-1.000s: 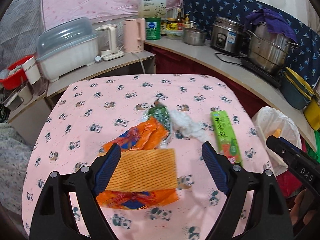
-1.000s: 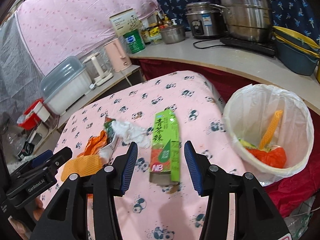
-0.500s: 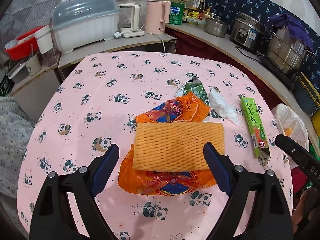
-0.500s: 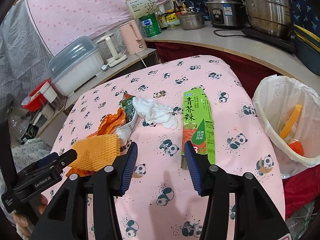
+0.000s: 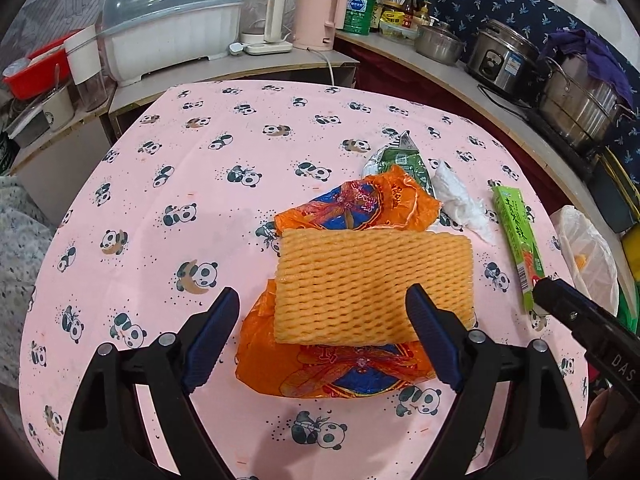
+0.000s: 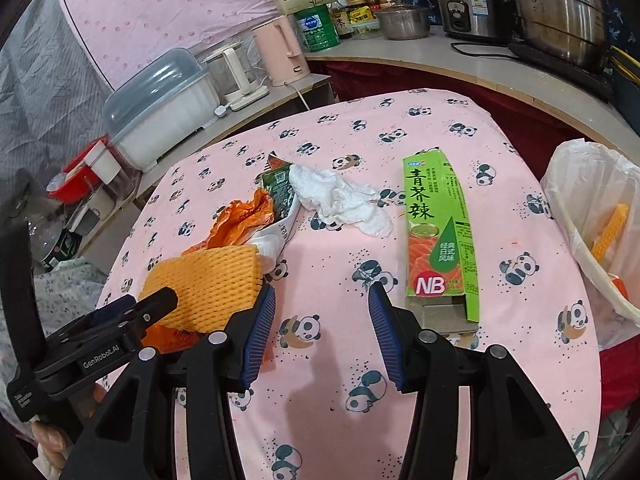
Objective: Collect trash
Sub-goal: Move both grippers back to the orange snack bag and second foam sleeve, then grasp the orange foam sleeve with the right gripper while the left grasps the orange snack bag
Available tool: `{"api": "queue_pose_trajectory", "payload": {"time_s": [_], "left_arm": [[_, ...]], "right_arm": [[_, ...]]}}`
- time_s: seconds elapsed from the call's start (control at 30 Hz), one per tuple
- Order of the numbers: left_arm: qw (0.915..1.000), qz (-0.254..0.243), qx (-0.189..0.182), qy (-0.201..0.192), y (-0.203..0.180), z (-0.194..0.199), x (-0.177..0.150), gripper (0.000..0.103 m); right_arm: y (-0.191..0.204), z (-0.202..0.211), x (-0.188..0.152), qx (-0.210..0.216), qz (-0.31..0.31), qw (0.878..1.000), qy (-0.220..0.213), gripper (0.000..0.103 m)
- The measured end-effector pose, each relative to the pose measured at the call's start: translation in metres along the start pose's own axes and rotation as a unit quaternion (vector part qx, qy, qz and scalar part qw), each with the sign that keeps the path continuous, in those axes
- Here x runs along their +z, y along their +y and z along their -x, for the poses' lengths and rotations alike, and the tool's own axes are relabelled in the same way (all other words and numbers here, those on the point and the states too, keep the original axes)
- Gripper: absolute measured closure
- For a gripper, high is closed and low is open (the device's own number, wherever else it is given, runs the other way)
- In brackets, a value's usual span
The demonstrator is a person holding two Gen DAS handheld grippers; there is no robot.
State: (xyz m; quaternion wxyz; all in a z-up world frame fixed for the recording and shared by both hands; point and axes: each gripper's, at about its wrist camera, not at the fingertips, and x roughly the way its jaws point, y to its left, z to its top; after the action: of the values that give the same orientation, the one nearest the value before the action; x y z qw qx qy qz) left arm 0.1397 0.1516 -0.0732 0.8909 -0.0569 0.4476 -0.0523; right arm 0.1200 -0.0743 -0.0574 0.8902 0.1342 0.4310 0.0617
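A: Trash first: where is it, from the left gripper (image 5: 318,334) outward?

B: Its jaws are spread wide and empty. The orange foam net sleeve (image 5: 372,286) lies between the tips, toward twelve o'clock, on top of a crinkled orange-and-blue plastic wrapper (image 5: 340,372) on the pink panda-print tablecloth (image 5: 180,168).

A: And the right gripper (image 6: 322,330)?

B: Half spread, nothing between its jaws. The long green cardboard box (image 6: 438,236) lies at about one o'clock, a crumpled white tissue (image 6: 340,200) at twelve, and the white-lined bin (image 6: 580,200) at three.

A: How to do the pick well?

B: I'd lower the left tips to straddle the sleeve's near edge, close gently since foam squashes, and lift clear so the wrapper underneath doesn't drag along.
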Motion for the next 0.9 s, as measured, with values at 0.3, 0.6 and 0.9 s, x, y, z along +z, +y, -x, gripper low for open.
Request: {"api": "queue_pose_trajectory", "payload": {"time_s": [0.3, 0.6, 0.9], "left_arm": [[0.9992, -0.017, -0.032, 0.017, -0.006, -0.011, -0.001, 0.070], [0.9969, -0.031, -0.072, 0.005, -0.020, -0.007, 0.005, 0.089], [0.9965, -0.042, -0.071, 0.014, -0.029, -0.018, 0.010, 0.089]], "right_arm": [[0.009, -0.017, -0.002, 0.007, 0.009, 1.000, 0.019, 0.055], [0.008, -0.025, 0.000, 0.008, 0.007, 1.000, 0.023, 0.055], [0.002, -0.041, 0.020, 0.011, 0.008, 1.000, 0.019, 0.055]]}}
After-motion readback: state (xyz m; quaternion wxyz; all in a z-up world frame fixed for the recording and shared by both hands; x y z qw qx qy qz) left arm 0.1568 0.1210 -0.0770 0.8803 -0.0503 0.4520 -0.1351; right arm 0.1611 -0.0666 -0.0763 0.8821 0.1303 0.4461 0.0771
